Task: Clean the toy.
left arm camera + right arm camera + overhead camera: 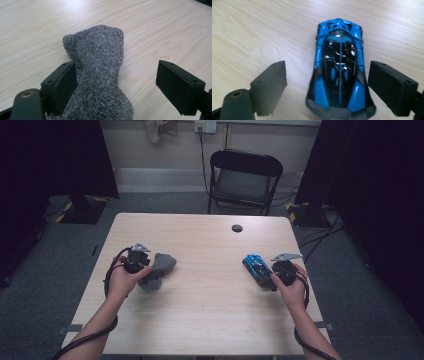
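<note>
Left gripper (pixel 116 82): jaws wide, grey sock (pixel 100 75) between them, brushing one pad, unclamped. Right gripper (pixel 327 86): jaws spread around blue toy car (pixel 339 72) at bench (pixel 210 320) 3 o'clock, sock 9. Pick-up stage likely; next, close squarely.

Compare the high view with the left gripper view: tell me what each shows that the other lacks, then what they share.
High view alone: the blue toy car at the right gripper, a black folding chair beyond the table, and the person's forearms. Left gripper view alone: the knit weave of the grey sock up close, one black finger against it, the other finger standing clear with bare wood between. Both: the sock at the left gripper and the light wooden table.
</note>
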`<state>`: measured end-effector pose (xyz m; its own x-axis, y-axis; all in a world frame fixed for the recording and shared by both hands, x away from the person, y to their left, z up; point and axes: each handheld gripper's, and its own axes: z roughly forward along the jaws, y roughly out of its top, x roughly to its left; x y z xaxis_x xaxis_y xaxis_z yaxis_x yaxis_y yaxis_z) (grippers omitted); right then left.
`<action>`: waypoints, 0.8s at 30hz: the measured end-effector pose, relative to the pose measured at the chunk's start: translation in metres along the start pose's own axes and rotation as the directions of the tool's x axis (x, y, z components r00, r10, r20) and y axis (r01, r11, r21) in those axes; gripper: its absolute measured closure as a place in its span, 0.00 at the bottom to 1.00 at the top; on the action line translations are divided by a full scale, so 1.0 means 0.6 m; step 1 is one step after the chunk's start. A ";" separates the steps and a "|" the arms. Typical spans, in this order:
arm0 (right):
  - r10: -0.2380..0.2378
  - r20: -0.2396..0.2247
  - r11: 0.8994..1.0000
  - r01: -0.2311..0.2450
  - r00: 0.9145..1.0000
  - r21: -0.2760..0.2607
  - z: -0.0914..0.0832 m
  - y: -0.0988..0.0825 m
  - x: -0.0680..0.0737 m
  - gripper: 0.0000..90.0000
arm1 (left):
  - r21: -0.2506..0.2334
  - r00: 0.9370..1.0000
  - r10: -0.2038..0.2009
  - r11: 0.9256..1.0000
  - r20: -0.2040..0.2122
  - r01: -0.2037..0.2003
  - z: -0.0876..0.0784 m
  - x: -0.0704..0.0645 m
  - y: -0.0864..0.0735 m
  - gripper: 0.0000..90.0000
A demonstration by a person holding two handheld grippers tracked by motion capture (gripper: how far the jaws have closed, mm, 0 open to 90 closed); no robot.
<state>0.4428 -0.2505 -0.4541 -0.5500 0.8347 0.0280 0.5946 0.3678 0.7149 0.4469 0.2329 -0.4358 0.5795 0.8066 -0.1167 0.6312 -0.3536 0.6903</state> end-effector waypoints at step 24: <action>-0.017 -0.055 1.000 0.016 0.998 -0.012 -0.026 -0.015 0.029 0.17 | -0.022 0.997 0.038 0.999 0.071 -0.037 -0.038 -0.020 -0.043 0.19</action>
<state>0.4190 -0.2458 -0.4493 -0.5915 0.8044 0.0547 0.5784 0.3761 0.7239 0.4121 0.2430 -0.4358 0.6381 0.7570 -0.1404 0.5979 -0.3724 0.7098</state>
